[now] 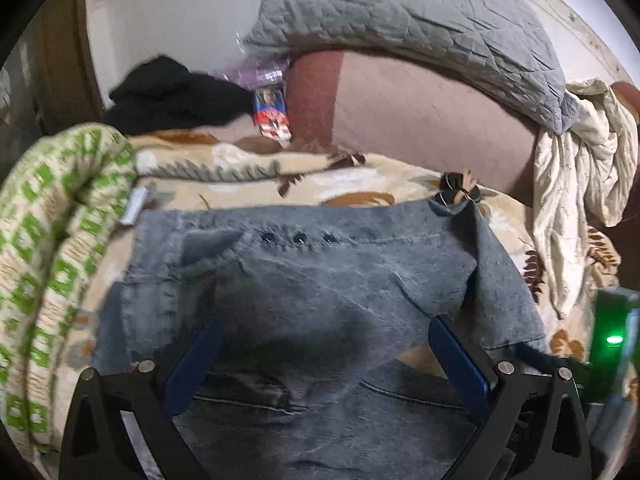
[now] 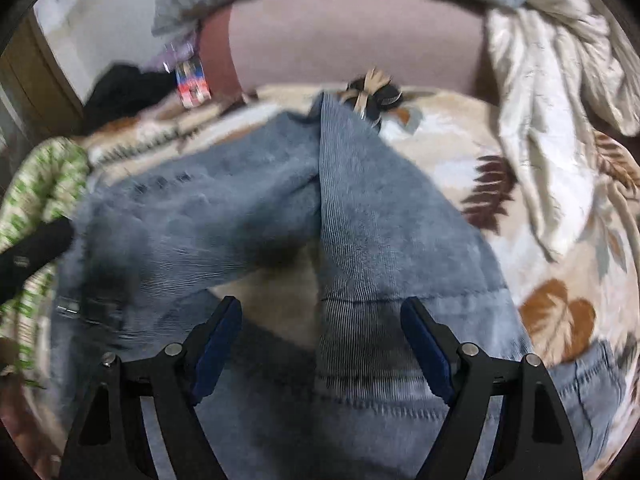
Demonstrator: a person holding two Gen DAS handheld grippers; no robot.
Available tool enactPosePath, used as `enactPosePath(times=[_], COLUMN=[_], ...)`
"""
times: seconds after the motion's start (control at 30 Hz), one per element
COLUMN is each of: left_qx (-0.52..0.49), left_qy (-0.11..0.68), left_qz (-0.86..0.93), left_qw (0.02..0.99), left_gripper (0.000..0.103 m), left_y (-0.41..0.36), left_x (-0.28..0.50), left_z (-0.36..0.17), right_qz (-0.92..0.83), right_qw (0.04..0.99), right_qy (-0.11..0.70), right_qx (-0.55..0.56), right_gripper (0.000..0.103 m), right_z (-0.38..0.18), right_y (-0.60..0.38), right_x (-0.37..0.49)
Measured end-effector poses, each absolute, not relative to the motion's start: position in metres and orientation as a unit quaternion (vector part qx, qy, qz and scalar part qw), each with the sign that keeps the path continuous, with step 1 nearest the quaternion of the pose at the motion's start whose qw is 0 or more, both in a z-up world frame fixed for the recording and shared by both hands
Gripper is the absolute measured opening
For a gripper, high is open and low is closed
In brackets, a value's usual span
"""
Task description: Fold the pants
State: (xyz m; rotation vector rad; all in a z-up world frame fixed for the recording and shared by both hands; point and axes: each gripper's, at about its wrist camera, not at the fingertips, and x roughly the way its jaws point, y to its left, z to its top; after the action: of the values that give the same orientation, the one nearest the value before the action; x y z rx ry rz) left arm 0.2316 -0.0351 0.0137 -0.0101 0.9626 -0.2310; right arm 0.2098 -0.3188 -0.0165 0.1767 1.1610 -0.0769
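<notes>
**Fig. — Fold pants: mid-fold, both claws wide apart over the denim**

Pants [image 1: 312, 280]: grey-blue jeans, lying on the leaf-print blanket [image 1: 360, 188] of a bed or sofa, w/ a fold already in them. In the left wrist view the upper layer is lying across the lower one, its far edge running side to side, stitch line and small dark dots showing; a pocket seam is showing on the layer beneath. In the right wrist view the same garment [image 2: 360, 240] is ridging up along a raised crease running away from the camera, w/ a gap of blanket showing under it near the fingers.

Left gripper [image 1: 324, 364]: jaws standing wide, blue pads either side of the cloth, nothing pinched between them as far as can be seen. Right gripper [image 2: 320, 344]: likewise spread wide, straddling the hem band, holding nothing. Whether either is touching the fabric: can't tell; right view is motion-blurred.

Surroundings: green-check blanket [image 1: 52, 248] at left, grey quilted pillow [image 1: 400, 20] and cream sheet [image 1: 576, 184] behind, black garment [image 1: 172, 92] far left.

Step (judged): one fold laid, claws freed, approx. halfway. Next move calls for flattening the raised crease, then taking a fresh pinch on an edge at each side so the layers travel together w/o skewing.
</notes>
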Motion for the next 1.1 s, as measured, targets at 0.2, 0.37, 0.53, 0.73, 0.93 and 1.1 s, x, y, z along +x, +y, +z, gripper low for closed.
enactPosePath(times=[0.2,0.37,0.53,0.73,0.93,1.1], left_qx=[0.002,-0.047,-0.128,-0.191,-0.187,-0.187], left_qy=[0.460,0.483,0.543,0.574,0.607,0.615], left_qz=[-0.118,-0.190,-0.255,-0.247,-0.230,-0.192], left_qw=[0.880,0.854,0.790,0.757,0.737,0.742], left_gripper=[0.103,0.103,0.103,0.102,0.096,0.077], left_y=[-0.042,-0.055,-0.087,-0.121,-0.145,-0.150], left_x=[0.227,0.227,0.253,0.289,0.285,0.289], left_z=[0.013,0.019,0.011,0.004,-0.018,-0.018], right_qz=[-0.048,-0.044,-0.042,-0.027,-0.017,-0.023], right_qw=[0.815,0.832,0.847,0.838,0.842,0.846], right_qy=[0.571,0.539,0.509,0.529,0.515,0.508], right_qx=[0.083,0.124,0.145,0.131,0.159,0.164], right_gripper=[0.013,0.005,0.005,0.004,0.004,0.004], right_z=[-0.039,0.005,0.044,0.049,0.060,0.064], right_y=[-0.334,-0.362,-0.387,-0.407,-0.427,-0.439], right_x=[0.203,0.170,0.137,0.110,0.097,0.100])
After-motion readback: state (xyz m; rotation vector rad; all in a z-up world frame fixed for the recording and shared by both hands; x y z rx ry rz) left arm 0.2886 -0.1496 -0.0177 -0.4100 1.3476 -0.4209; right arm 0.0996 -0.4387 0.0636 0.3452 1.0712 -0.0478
